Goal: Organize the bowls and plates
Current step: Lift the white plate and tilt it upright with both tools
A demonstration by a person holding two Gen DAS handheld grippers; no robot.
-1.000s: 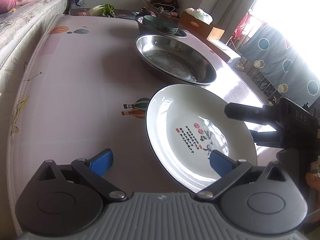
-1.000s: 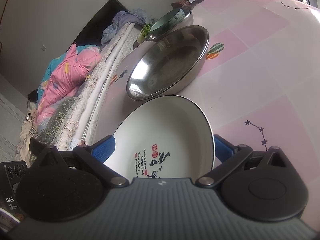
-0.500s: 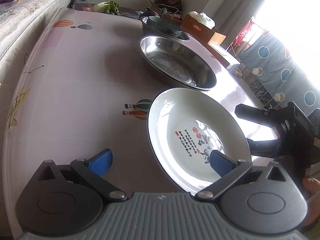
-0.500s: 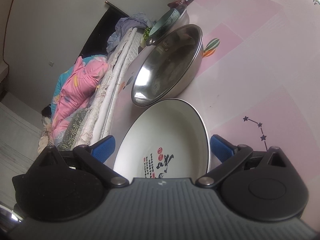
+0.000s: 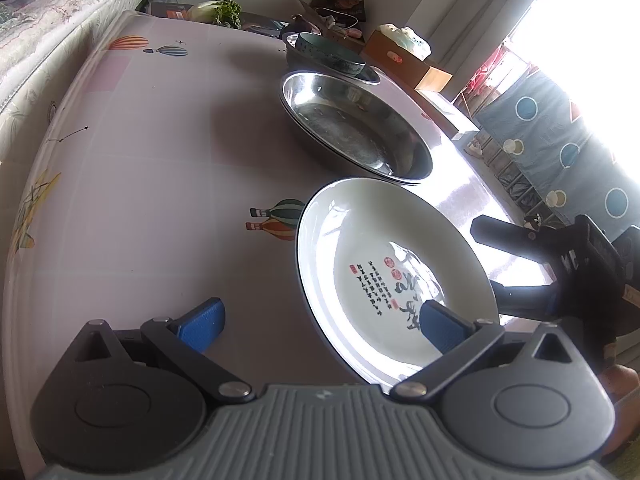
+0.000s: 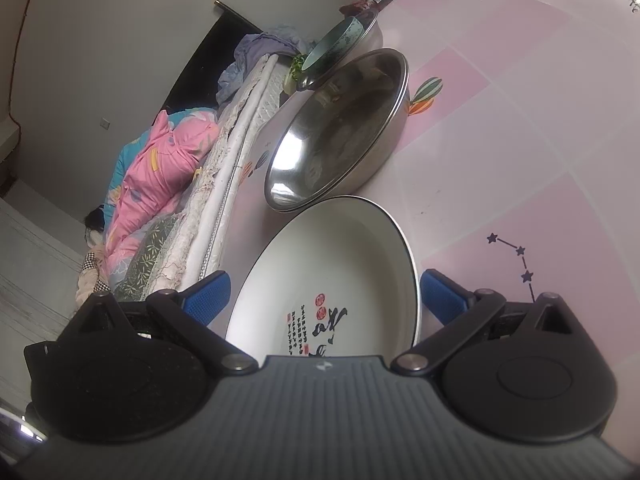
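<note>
Right hand-held gripper (image 6: 322,300) gapes wide around the white plate (image 6: 340,280), gripping nothing; left hand-held gripper (image 5: 320,318) likewise wide and empty; plate unstacked beside the steel basin (image 5: 356,136); most sorting seemingly remains.

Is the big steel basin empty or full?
Empty: the steel basin shows only its bare shiny bottom, with nothing inside.

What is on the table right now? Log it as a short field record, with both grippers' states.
surface: table with pink balloon-print cloth
white plate: white plate with black calligraphy, nearest the grippers
steel basin: steel basin just beyond the plate
green bowl: green bowl sitting in a farther steel bowl
left gripper: left gripper open, one blue finger over the plate
right gripper: right gripper open, fingers either side of the plate
beside table: bed with pink quilt
</note>
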